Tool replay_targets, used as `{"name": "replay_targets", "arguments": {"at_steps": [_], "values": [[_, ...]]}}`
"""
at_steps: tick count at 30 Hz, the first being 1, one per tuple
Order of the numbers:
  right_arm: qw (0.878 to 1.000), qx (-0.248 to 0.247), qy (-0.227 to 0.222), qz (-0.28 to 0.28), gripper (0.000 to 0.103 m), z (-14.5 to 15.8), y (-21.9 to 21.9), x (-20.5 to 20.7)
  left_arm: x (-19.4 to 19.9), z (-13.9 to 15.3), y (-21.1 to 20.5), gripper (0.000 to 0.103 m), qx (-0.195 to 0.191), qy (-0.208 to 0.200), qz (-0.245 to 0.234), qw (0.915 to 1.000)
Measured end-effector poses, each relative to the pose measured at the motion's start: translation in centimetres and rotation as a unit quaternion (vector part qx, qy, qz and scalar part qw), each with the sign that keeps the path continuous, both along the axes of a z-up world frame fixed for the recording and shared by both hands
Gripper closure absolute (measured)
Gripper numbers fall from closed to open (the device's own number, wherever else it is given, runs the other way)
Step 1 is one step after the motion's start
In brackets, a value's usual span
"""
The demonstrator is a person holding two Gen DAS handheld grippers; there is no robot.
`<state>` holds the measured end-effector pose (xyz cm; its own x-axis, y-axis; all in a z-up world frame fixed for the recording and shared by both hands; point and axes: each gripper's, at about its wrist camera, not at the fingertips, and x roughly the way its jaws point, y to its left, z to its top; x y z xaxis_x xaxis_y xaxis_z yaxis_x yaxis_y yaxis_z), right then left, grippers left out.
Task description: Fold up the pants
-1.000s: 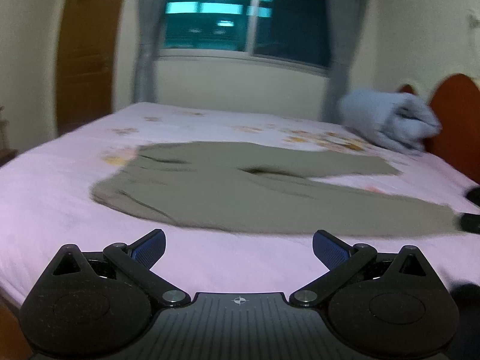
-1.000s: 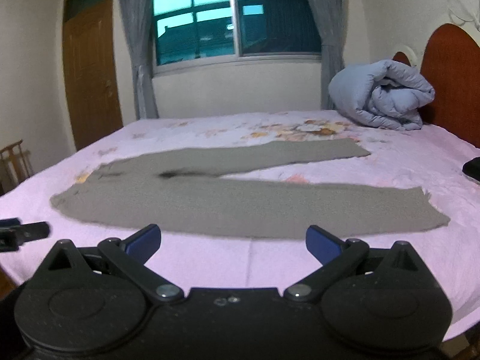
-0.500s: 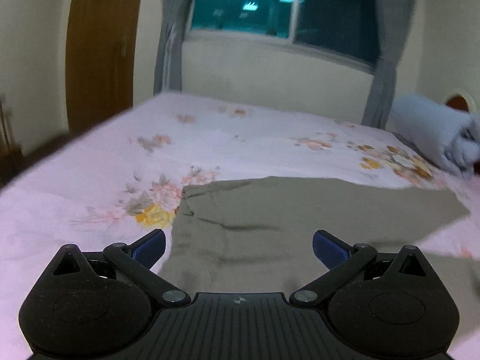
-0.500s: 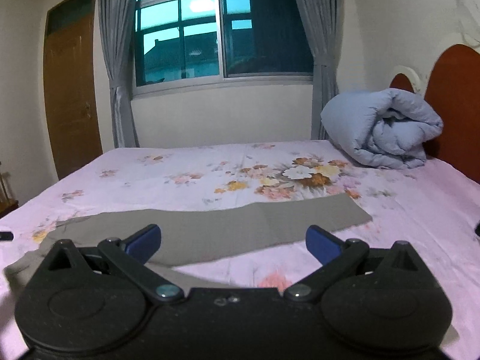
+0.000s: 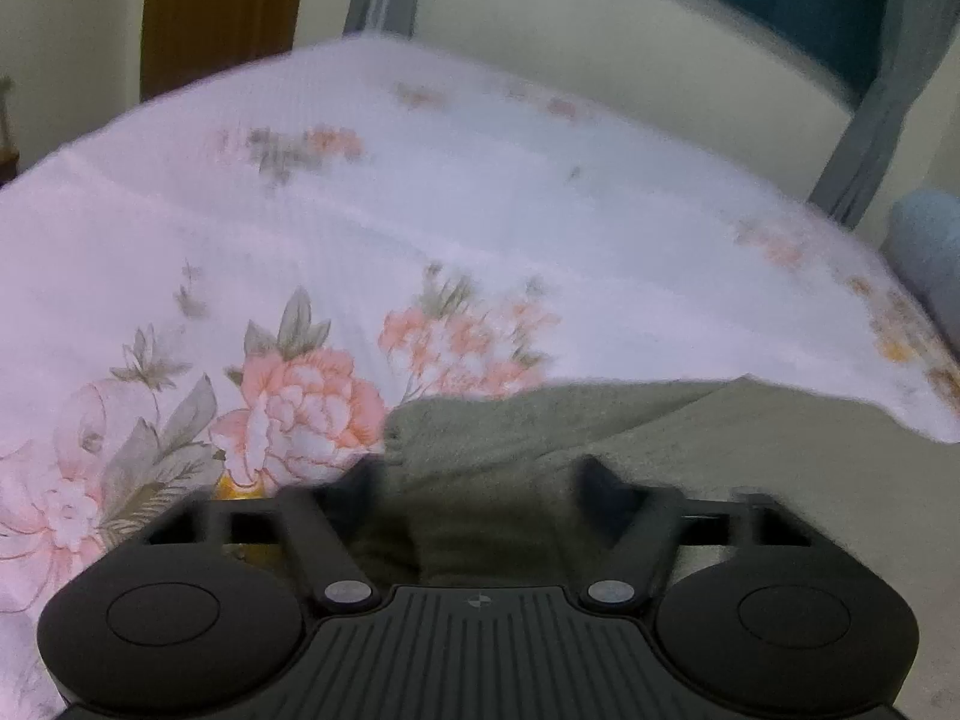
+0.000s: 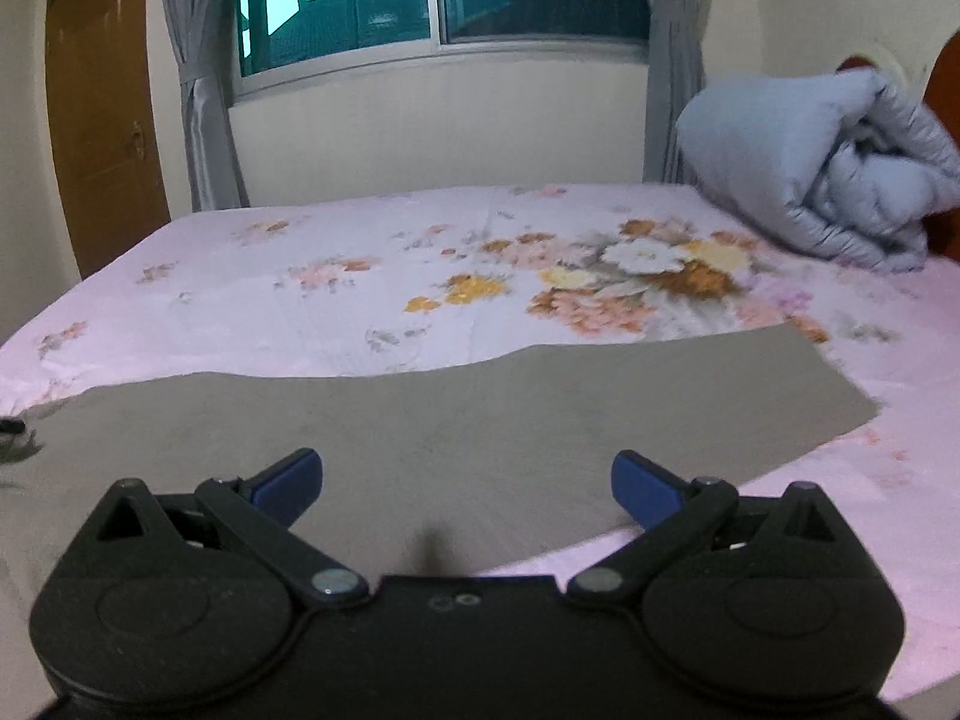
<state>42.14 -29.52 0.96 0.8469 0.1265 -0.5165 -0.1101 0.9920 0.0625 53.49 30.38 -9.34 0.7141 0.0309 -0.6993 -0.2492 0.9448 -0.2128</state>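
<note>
The olive-grey pants [image 5: 690, 444] lie flat on the pink floral bed sheet [image 5: 420, 210]. In the left wrist view, my left gripper [image 5: 480, 480] is low over the far corner of their waist end. Its jaws are closing, with bunched cloth between the blurred fingers [image 5: 366, 480]. In the right wrist view, the far pant leg [image 6: 540, 396] stretches across the bed to its hem at the right. My right gripper [image 6: 468, 480] hovers over that leg, open, with nothing gripped between its blue pads [image 6: 642, 480].
A rolled blue-grey duvet [image 6: 840, 180] lies at the head of the bed on the right, against a red-brown headboard [image 6: 942, 90]. Behind the bed are a window with grey curtains [image 6: 198, 102] and a brown door [image 6: 102, 120]. The sheet [image 6: 360, 300] beyond the pants is bare.
Both grippers have swept forward over the bed, from its near edge to the far side of the pants. The left one dropped onto the waist corner and its jaws have narrowed; the right stays open.
</note>
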Motion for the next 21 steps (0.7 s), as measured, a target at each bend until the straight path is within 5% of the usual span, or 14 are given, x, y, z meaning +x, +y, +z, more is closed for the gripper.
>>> {"name": "replay_targets", "arguments": {"at_steps": [3,4,7,14,21], "values": [[1.000,0.023,0.005,0.009,0.013,-0.5,0.5,1.5,0.3,-0.4,-0.8,0.052,0.015,-0.004,-0.015,0.9998],[1.000,0.024,0.009,0.015,0.018,-0.7,0.8,2.1,0.0,-0.2,-0.9,0.067,0.014,-0.011,-0.021,0.9996],[0.999,0.014,0.019,0.037,0.031,-1.1,2.8,4.8,-0.9,0.5,-1.6,0.073,0.028,-0.034,-0.031,0.9985],[0.995,-0.011,0.034,0.092,0.033,-1.8,7.5,9.1,-3.3,1.9,-0.9,0.074,0.000,-0.093,-0.021,0.9954],[0.974,-0.108,0.057,0.191,0.051,-3.0,10.9,13.5,-4.9,3.9,-0.3,0.074,-0.011,-0.121,-0.041,0.9918]]}}
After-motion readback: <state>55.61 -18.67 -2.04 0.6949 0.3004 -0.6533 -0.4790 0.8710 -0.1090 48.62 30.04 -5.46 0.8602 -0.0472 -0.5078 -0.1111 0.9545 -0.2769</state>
